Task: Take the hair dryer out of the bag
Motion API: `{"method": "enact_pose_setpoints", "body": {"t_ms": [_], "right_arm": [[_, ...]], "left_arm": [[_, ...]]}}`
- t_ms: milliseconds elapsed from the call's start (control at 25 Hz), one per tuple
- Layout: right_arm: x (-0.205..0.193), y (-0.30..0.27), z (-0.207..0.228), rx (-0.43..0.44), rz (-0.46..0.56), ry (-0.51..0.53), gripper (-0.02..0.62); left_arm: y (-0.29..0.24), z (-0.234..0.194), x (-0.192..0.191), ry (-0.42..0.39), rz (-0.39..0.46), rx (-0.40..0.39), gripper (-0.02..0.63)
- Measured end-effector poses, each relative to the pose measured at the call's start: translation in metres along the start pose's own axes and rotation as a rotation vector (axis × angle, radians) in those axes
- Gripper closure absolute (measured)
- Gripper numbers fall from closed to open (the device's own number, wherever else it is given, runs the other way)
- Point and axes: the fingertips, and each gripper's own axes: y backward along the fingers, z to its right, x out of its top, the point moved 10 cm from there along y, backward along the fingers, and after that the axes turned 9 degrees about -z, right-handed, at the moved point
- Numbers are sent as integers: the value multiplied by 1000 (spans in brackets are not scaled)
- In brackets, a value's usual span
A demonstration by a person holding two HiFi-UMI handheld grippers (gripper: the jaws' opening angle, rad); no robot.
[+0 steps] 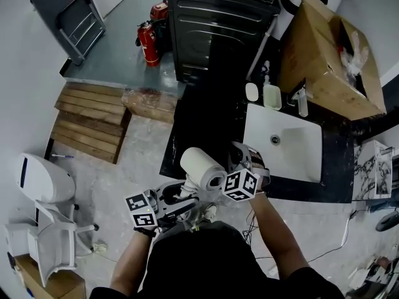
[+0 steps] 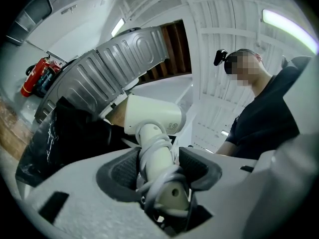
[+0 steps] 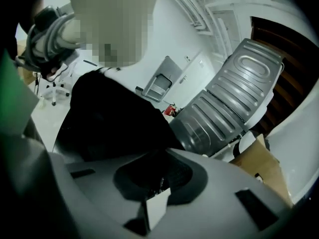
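L gripper (image 2: 158,169) clamped on hair dryer (image 2: 149,116) handle, R gripper (image 3: 157,182) pinched shut on black bag (image 3: 114,118)

Colours, as seen:
- White plastic hair dryer (image 2: 152,116): barrel, handle and wound cord all white.
- Soft black bag (image 2: 65,133): plain black, faint sheen.
- Left gripper (image 2: 158,171): pale grey shell, dark grey ridged pads. Right gripper (image 3: 159,180): the same.
- Marker cubes (image 1: 240,185): white, with black square patterns.
- Cylindrical fire extinguisher (image 1: 148,42): red.
- Rectangular sink basin (image 1: 283,139): white.
- Cardboard box (image 1: 324,55): brown.
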Motion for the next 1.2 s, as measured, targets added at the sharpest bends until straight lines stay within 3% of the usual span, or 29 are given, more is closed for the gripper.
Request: {"method": "enact_pose_setpoints", "body": {"t_ms": [200, 440, 560, 760, 1200], "right_arm": [[-3, 9, -4, 20, 14, 12, 569], [-5, 30, -36, 175, 45, 35, 557], [-6, 39, -52, 269, 45, 44, 466], [-12, 47, -66, 384, 12, 56, 400], [-12, 79, -58, 367, 62, -44, 390]], "left_arm": [[5, 0, 3, -32, -13, 72, 357], [12, -8, -1, -53, -29, 184, 357], [17, -11, -1, -66, -30, 213, 356], [18, -9, 3, -69, -15, 253, 356], [13, -10, 6, -124, -30, 284, 357]]}}
